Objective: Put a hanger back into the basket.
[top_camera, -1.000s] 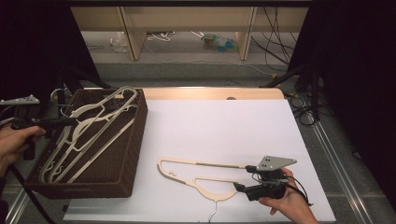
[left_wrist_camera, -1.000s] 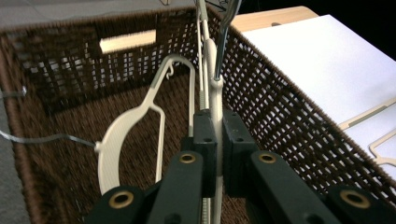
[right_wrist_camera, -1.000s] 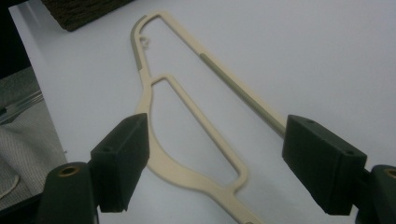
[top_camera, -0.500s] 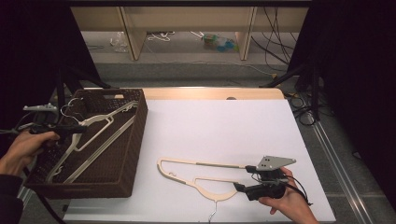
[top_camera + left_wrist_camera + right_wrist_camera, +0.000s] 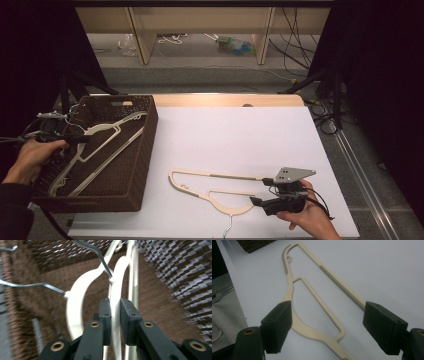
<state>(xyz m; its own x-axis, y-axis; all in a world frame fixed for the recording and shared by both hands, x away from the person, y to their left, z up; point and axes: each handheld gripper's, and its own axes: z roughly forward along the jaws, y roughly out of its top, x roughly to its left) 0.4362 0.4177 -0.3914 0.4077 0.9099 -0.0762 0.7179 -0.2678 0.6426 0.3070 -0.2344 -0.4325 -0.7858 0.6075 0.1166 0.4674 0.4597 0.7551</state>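
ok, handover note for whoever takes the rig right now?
Left gripper: in the wicker basket, fingers closed around a white hanger, just starting to open.
Right gripper: open, astride the beige hanger, which lies flat on the white table.
Done: one hanger out on the table.
Left: several hangers in the basket; probably lift the gripped one out next.

Bright, even light on the white table (image 5: 235,140); dark surroundings; left gripper view motion-blurred; right gripper view sharp.

no readable text or labels
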